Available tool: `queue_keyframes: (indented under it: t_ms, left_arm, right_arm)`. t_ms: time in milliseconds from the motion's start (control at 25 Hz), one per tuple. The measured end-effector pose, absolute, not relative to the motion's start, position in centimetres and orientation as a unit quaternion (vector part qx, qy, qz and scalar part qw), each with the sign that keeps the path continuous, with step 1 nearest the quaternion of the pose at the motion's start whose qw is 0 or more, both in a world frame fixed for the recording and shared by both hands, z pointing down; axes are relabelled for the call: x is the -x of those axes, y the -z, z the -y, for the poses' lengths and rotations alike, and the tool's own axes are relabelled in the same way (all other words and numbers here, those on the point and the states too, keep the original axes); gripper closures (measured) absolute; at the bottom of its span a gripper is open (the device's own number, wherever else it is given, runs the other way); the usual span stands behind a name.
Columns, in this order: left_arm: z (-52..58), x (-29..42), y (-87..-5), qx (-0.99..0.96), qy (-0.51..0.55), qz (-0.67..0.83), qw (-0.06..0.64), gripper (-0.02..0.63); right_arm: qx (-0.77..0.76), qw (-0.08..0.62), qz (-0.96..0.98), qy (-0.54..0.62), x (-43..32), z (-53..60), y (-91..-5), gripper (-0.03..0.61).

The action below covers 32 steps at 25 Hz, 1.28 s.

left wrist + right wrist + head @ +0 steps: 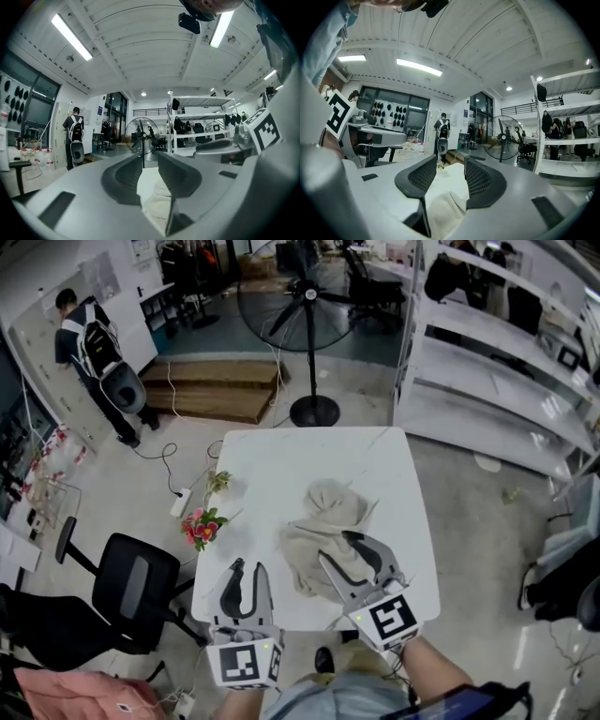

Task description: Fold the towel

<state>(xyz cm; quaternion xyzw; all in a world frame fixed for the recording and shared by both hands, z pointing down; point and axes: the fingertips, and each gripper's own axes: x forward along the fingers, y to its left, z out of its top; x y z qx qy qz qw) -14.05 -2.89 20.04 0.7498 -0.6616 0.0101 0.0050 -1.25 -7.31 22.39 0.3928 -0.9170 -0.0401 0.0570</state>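
Lying in a crumpled heap on the white table (pixel 272 465), the towel (pixel 323 507) sits under the right gripper (pixel 336 546), jaws apart. The left gripper (pixel 248 566) hovers beside it, jaws apart, holding nothing.

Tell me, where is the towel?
The towel lies crumpled on the white table, right of its middle in the head view, with the right gripper over its near part.

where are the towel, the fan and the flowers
towel (pixel 323 507), head view, on its bunched upper part
fan (pixel 307 293), head view, on the hub of the blades
flowers (pixel 202 524), head view, on the red blooms
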Motion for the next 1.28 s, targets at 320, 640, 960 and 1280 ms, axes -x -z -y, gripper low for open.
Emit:
queue_keyframes:
  t_ms: [320, 640, 960, 1280]
  left_arm:
    - [5.4, 14.3, -22.4, -0.729, -0.035, 0.682, 0.035, 0.506]
    - [5.8, 16.1, -30.2, -0.701, -0.077, 0.702, 0.099, 0.506]
    - [3.9, 18.0, -35.2, -0.678, -0.102, 0.714, 0.142, 0.506]
    - [4.8, 17.5, -31.3, -0.694, -0.077, 0.709, 0.098, 0.506]
  right_arm:
    - [-0.336, 0.107, 0.936, 0.009, 3.1, 9.7, -27.0, 0.379]
    - [-0.263, 0.183, 0.945, -0.066, 6.7, 8.3, -38.7, 0.379]
    - [-0.301, 0.273, 0.911, -0.071, 6.6, 9.0, -46.1, 0.496]
    - [-0.340, 0.163, 0.922, -0.091, 4.1, 10.5, -38.6, 0.522]
